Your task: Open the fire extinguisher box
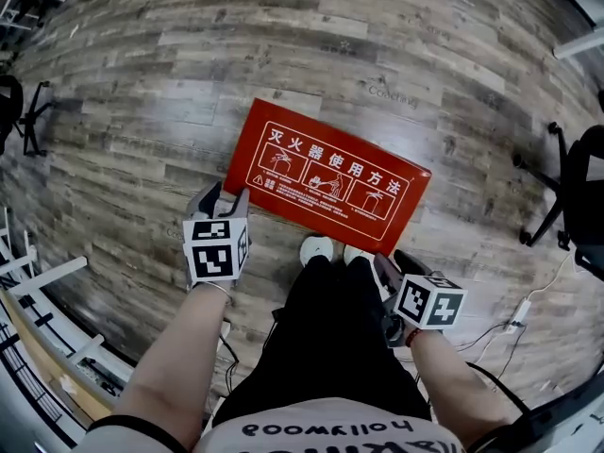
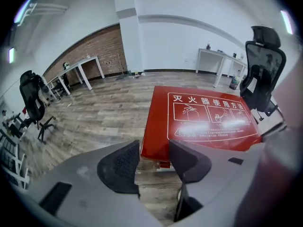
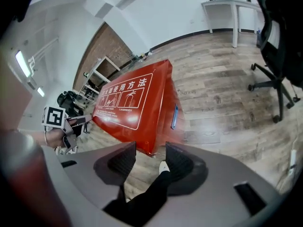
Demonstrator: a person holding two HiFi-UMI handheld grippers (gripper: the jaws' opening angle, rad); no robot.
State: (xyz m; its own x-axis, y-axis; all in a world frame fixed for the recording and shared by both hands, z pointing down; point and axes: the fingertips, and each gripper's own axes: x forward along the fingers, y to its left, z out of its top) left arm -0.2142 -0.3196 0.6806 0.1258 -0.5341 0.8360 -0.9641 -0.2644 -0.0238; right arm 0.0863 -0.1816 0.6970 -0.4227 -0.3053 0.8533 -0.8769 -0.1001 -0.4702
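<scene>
The red fire extinguisher box (image 1: 328, 177) lies flat on the wooden floor, its lid with white printed instructions down and facing up. My left gripper (image 1: 222, 197) hovers open just off the box's near left corner, and that corner (image 2: 154, 150) shows through the gap between its jaws. My right gripper (image 1: 396, 265) is open beside the person's leg, a little short of the near right corner. In the right gripper view the box (image 3: 137, 103) shows a small blue latch (image 3: 174, 117) on its side. Nothing is held in either gripper.
The person's white shoes (image 1: 317, 249) stand against the box's near edge. Black office chairs (image 1: 576, 196) sit at the right and far left (image 1: 11, 107). A cable with a plug (image 1: 517, 313) runs on the floor at the right. A white rack (image 1: 38, 291) borders the left.
</scene>
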